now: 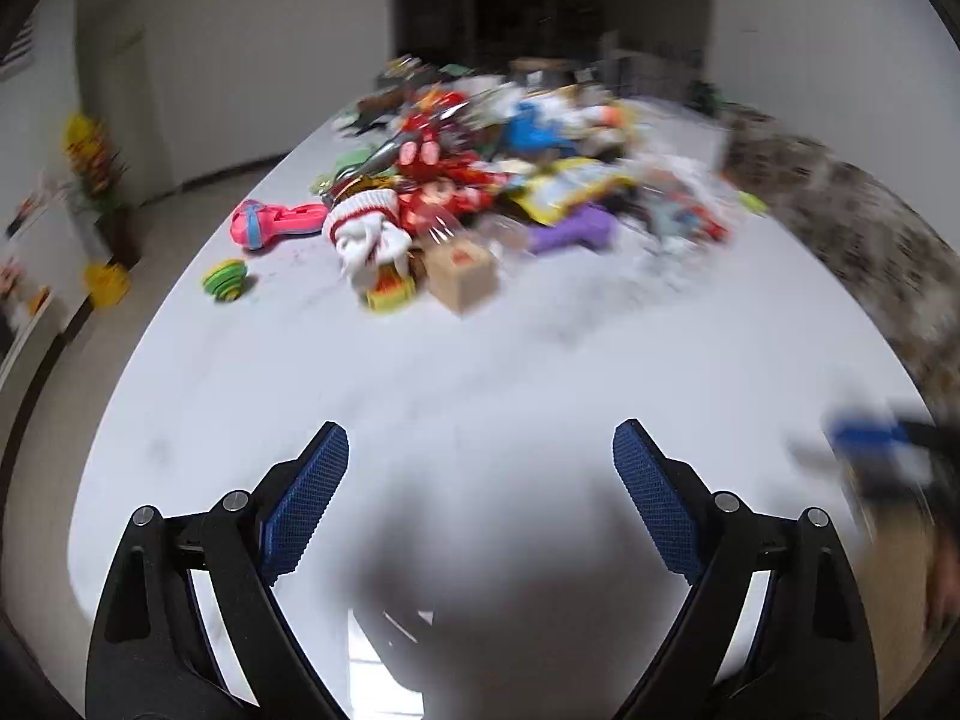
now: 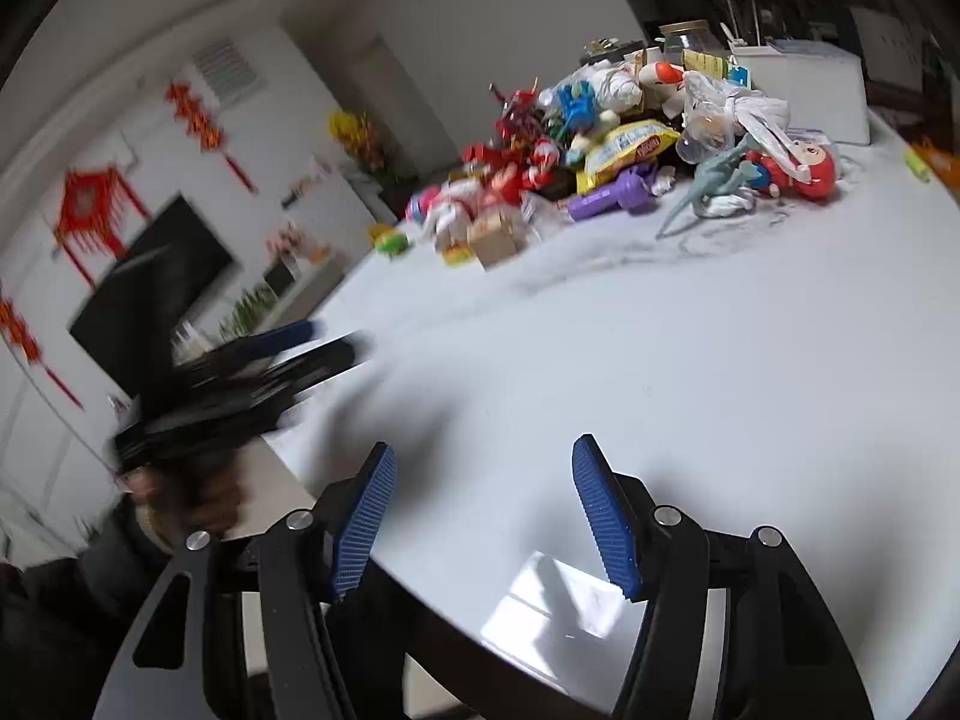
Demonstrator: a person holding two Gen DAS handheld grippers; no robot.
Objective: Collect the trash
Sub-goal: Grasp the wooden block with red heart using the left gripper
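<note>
The trash pile [image 2: 606, 144] sits at the upper centre of the right wrist view, far across the white table [image 2: 660, 390]; its wrappers and bags look light, crinkly and slippery, best pinched at an edge; left gripper [image 1: 480, 450] and right gripper [image 2: 483, 468] hang spread wide, carrying nothing.

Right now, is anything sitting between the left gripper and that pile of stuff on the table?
Nothing visible. The left gripper is open over bare white table, and the stretch up to the pile is empty. The cardboard box at the pile's near edge comes first.
</note>
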